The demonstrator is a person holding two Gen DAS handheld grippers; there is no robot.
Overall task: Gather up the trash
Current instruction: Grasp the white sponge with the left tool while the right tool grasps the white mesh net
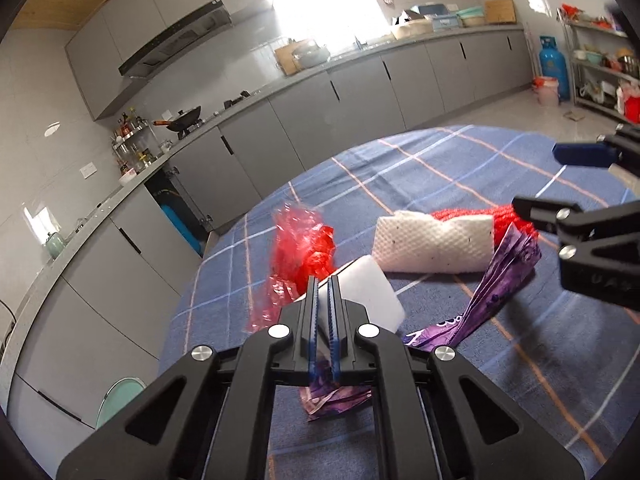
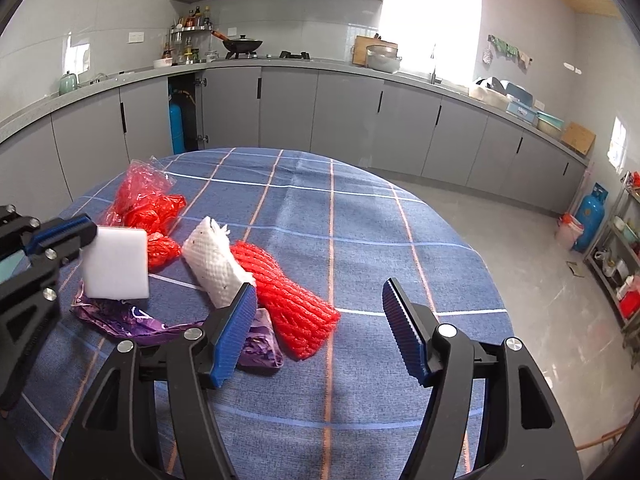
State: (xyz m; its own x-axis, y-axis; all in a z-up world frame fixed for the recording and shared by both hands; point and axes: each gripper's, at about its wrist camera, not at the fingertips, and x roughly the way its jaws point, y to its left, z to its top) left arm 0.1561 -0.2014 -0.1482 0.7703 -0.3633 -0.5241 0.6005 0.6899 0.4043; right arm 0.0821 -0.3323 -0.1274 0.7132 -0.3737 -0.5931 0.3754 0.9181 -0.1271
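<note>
1. Left gripper (image 1: 323, 280): jaws pressed together, pinching one edge of the white foam piece (image 1: 372, 292), which sits lifted just above the purple wrapper (image 1: 508, 276).
2. Remaining trash lies on the checked table (image 2: 360, 220), toward its left edge in the right wrist view: red plastic bag (image 2: 144, 200) farthest out, then white mesh sleeve (image 2: 214, 268) touching the red foam net (image 2: 292, 308).
3. Right gripper (image 2: 319, 286): jaws spread, nothing between them, hovering just beside the red foam net.

Checked table (image 2: 360, 220) bears red bag (image 2: 144, 200), netting (image 2: 288, 304), wrapper (image 2: 120, 320).
</note>
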